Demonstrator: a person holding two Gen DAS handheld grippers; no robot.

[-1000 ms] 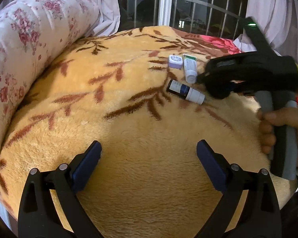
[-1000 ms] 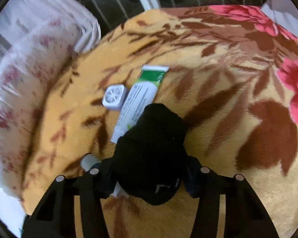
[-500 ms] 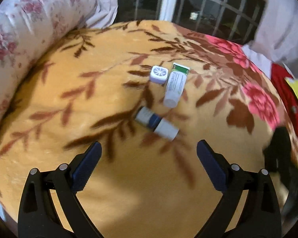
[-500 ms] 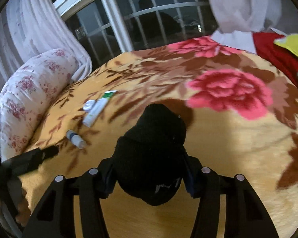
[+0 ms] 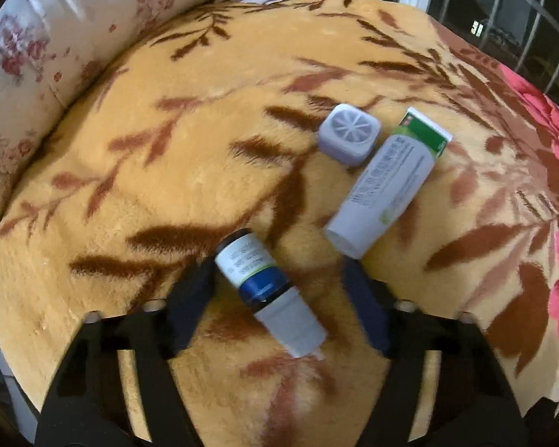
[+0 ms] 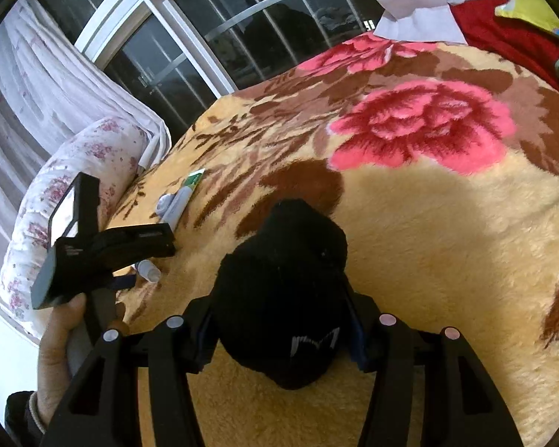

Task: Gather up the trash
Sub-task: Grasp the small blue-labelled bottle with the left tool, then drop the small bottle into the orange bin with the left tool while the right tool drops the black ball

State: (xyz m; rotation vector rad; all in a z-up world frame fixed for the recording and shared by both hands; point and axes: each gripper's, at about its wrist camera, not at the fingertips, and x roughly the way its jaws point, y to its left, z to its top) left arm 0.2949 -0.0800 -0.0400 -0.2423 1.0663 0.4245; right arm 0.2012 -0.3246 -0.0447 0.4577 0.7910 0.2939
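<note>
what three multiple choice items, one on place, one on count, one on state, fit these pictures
1. Where does the small bottle lie?
A. between the left gripper fingers
B. on the pillow
C. on top of the tube

2. How many loose items lie on the blanket?
A. one
B. three
C. five

3. What is the right gripper doing?
A. hanging open and empty
B. clamping a black cloth bundle
C. squeezing the tube

Answers: 1 A, the bottle sits between the two blue fingers, whose jaws have just been closing with a gap left on each side. 2 B, the bottle, the white tube and a small square cap. 3 B, the bundle fills the space between its fingers.
</note>
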